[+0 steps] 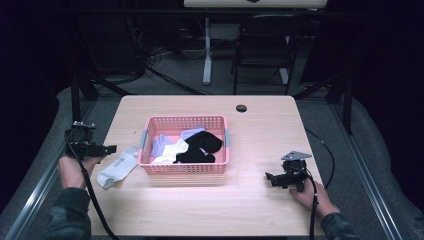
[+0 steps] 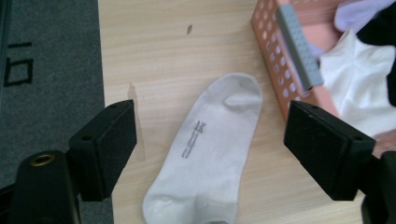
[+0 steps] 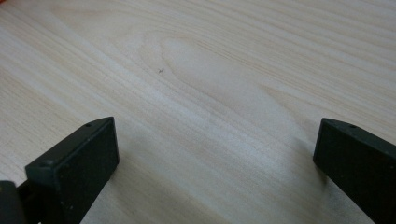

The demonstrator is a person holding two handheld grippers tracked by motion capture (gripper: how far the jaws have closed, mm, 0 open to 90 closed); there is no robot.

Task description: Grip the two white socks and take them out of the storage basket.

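- Table (image 1: 210,205): bare wood across the near side and right; high view alone takes in all of it.
- Pink basket (image 1: 184,168): centre-left, heaped with socks, their count hard to make out.
- White sock (image 1: 118,166): flat, just left of basket; printed mark readable in left gripper view (image 2: 210,154), heel cut off.
- Left gripper (image 1: 102,149): at table's left edge above sock, jaws apart, empty.
- Right gripper (image 1: 272,178): near right, jaws apart over bare wood.

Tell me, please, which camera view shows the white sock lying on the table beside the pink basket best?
The left gripper view: the white sock lies flat between the open jaws, close enough to see its printed mark. In the high view it is a small pale shape left of the pink basket. The right gripper view looks at bare table.
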